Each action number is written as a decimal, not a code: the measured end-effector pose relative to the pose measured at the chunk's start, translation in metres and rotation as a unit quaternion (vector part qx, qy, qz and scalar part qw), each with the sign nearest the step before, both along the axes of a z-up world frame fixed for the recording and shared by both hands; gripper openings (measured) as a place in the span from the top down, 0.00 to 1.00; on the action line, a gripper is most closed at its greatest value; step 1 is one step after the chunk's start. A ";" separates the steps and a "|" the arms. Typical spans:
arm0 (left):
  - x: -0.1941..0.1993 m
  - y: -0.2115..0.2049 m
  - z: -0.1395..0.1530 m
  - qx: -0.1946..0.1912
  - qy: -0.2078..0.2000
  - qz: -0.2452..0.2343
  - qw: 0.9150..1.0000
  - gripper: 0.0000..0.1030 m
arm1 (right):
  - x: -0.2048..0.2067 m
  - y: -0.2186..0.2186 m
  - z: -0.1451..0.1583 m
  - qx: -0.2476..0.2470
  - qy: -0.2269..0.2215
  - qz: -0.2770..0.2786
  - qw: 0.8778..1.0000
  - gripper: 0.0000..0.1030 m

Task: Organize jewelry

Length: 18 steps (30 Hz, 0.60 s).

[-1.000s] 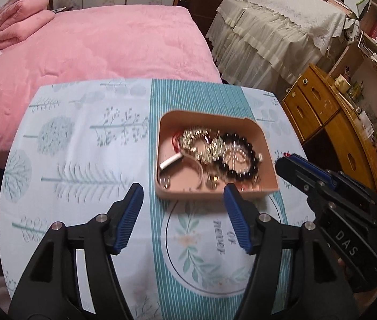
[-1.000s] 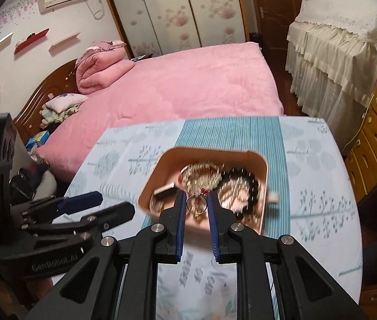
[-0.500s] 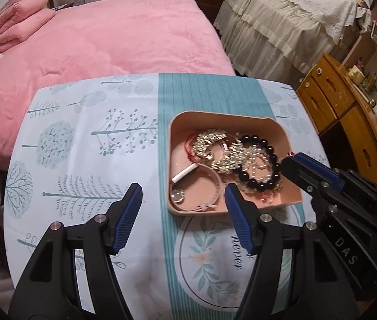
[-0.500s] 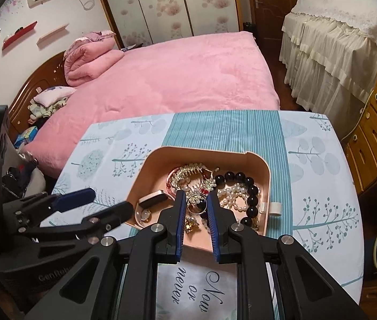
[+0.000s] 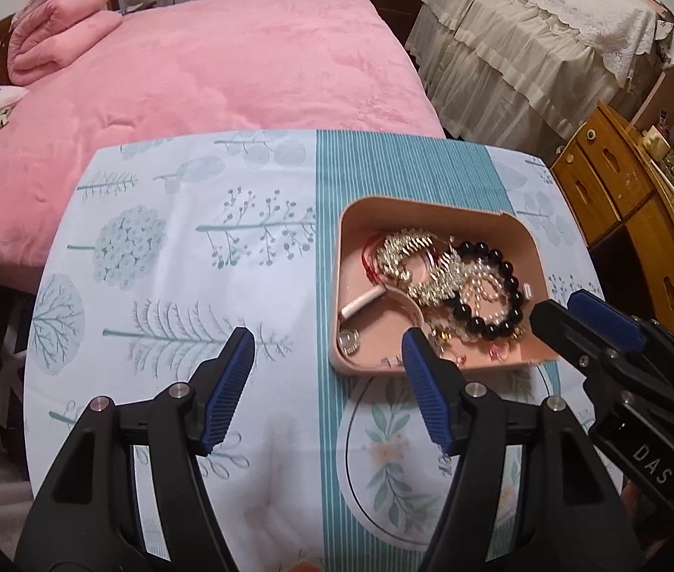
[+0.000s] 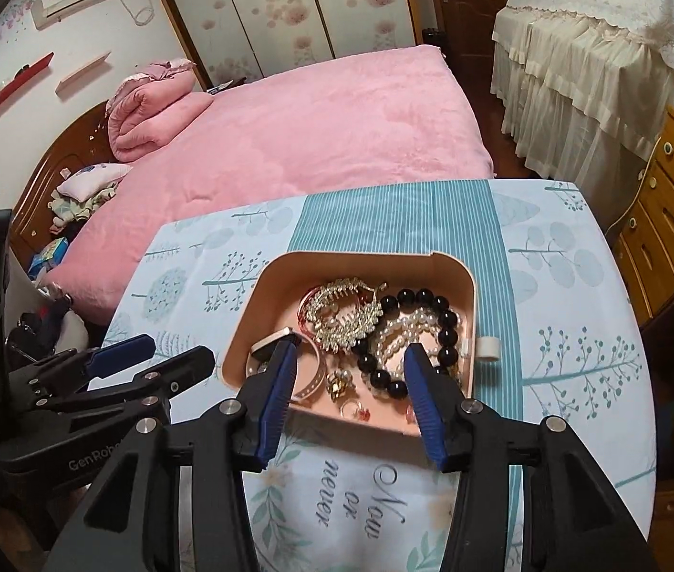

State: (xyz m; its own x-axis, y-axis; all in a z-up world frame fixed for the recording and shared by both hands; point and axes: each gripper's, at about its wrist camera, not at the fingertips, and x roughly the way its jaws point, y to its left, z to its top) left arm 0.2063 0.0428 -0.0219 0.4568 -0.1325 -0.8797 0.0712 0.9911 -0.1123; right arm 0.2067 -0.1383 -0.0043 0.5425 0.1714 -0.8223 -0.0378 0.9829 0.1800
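Observation:
A pink tray (image 5: 437,209) (image 6: 365,260) sits on the table and holds a black bead bracelet (image 5: 494,286) (image 6: 432,305), a pearl strand (image 6: 403,329), a gold leaf-shaped piece (image 5: 408,248) (image 6: 346,310), a pink band (image 6: 313,376) and small rings (image 6: 353,407). My left gripper (image 5: 327,362) is open and empty, hovering left of the tray's near corner. My right gripper (image 6: 348,376) is open and empty just above the tray's near edge; it shows in the left wrist view (image 5: 570,314) at the tray's right.
The table wears a pale cloth with tree prints and a teal striped runner (image 5: 384,162). A pink bed (image 5: 222,66) lies behind it. A wooden dresser (image 5: 632,200) stands on the right. A small white clip (image 6: 487,348) hangs off the tray's right wall.
My right gripper was shut on a small ring above the tray; its jaws have opened and the ring now lies in the tray. My left gripper drifted left, staying open.

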 end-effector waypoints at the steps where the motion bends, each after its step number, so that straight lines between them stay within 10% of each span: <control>1: -0.003 0.000 0.001 0.002 0.003 0.000 1.000 0.40 | -0.003 0.000 0.001 0.000 0.002 -0.002 1.000 0.54; 18: -0.117 -0.003 0.018 0.008 0.028 -0.011 1.000 0.40 | -0.121 -0.006 -0.001 0.011 0.107 -0.019 0.994 0.41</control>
State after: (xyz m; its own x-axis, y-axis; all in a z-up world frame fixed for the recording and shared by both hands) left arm 0.0892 0.0402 -0.0034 0.4038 -0.1276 -0.9059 0.0870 0.9911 -0.1008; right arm 0.0854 -0.1442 -0.0052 0.3627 0.1735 -0.9156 0.0411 0.9786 0.2017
